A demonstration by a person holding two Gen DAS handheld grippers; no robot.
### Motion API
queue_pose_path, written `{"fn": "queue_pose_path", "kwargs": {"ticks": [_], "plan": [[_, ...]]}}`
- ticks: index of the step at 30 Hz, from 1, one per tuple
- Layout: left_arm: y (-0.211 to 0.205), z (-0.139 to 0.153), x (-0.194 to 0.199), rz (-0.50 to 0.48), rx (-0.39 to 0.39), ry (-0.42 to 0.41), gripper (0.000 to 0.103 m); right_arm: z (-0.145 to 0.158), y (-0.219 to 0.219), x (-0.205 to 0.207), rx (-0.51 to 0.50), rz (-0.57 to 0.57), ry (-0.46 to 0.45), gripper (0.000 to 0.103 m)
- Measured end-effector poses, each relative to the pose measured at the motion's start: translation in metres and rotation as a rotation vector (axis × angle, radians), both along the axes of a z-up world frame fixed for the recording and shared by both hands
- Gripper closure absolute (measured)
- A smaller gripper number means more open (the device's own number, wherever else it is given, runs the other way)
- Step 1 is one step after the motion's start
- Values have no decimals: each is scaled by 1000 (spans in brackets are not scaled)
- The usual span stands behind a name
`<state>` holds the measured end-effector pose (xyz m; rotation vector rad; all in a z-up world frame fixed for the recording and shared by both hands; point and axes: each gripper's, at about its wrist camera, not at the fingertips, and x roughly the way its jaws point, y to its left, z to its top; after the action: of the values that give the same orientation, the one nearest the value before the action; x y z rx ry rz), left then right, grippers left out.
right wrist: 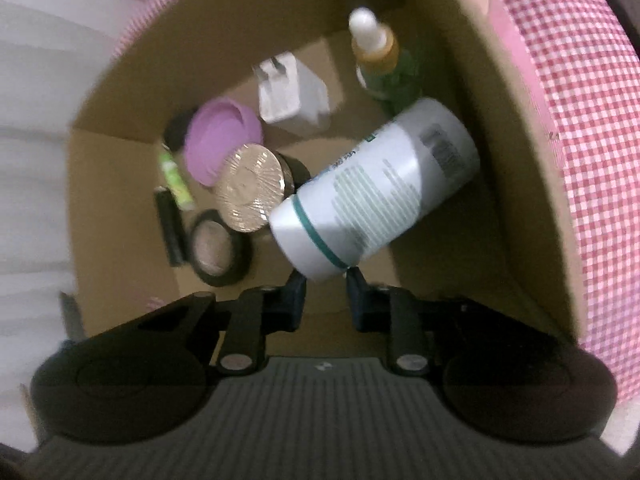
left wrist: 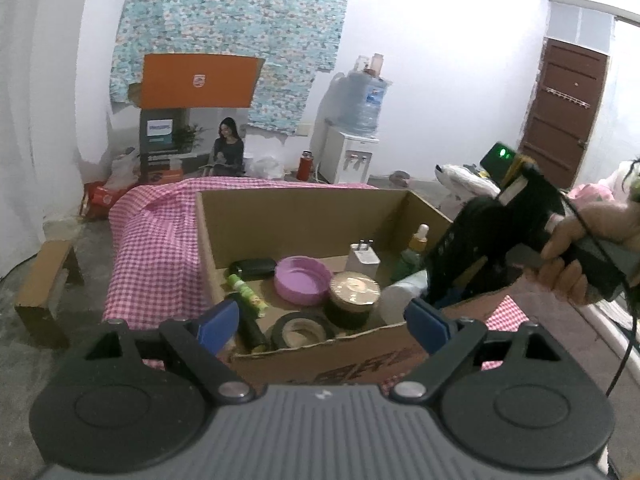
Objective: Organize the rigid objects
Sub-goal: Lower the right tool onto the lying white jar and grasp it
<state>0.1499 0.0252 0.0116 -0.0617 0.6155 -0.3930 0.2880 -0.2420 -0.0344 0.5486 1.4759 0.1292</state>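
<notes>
Resting on a pink checked cloth (left wrist: 156,248), a cardboard box (left wrist: 304,216) holds the sorted objects. Reading the box contents from left to right in the left wrist view: a black tube (left wrist: 248,324) and a green tube (left wrist: 248,294) lie along the left wall; a roll of black tape (left wrist: 302,330) lies flat at the front; a purple lid (left wrist: 303,280) lies behind it; a gold-topped jar (left wrist: 354,294) stands beside the lid; a white plug adapter (left wrist: 363,259) stands near the back; a green dropper bottle (left wrist: 414,254) stands upright by the right wall. A white bottle (right wrist: 372,192) with a teal band lies tilted on its side, between the jar and the right wall. The left gripper (left wrist: 320,324) hovers at the box's near edge, jaws spread wide and empty. The right gripper (right wrist: 325,294), held by a hand (left wrist: 580,256), points steeply down into the box; its jaws are drawn close together just behind the white bottle's capped end, and whether they pinch it cannot be told.
</notes>
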Motion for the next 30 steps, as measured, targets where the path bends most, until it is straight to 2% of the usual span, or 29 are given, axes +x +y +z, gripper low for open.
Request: {"fn": "queue_pose_path", "kwargs": {"ticks": [3, 7, 9, 10, 12, 13, 14, 16, 18, 22, 26, 30], "plan": [[-13, 1, 3, -40, 1, 1, 11, 13, -14, -6, 41, -17, -56, 83], [-41, 0, 19, -138, 22, 16, 12, 23, -22, -10, 43, 7, -122, 83], [-55, -2, 29, -165, 49, 48, 17, 30, -21, -9, 24, 63, -156, 81], [-59, -3, 31, -175, 59, 53, 19, 36, -18, -9, -6, 111, -178, 80], [-66, -4, 33, -197, 73, 55, 19, 50, -5, -7, -89, 263, -236, 67], [-67, -5, 33, -202, 75, 59, 19, 55, 6, -8, -133, 348, -256, 52], [-67, -5, 33, -202, 73, 67, 19, 59, 16, -6, -185, 458, -279, 42], [-67, -7, 32, -196, 68, 83, 19, 67, 35, -7, -293, 682, -346, 35], [-63, -8, 30, -184, 71, 92, 19, 68, 52, -7, -369, 882, -368, 35], [-53, -4, 25, -148, 87, 87, 19, 61, 75, 2, -384, 1156, -329, 36], [-47, 1, 23, -135, 94, 77, 19, 43, 101, 15, -398, 1323, -254, 37], [-47, 4, 23, -130, 109, 58, 18, 29, 111, 26, -365, 1374, -193, 38]]}}
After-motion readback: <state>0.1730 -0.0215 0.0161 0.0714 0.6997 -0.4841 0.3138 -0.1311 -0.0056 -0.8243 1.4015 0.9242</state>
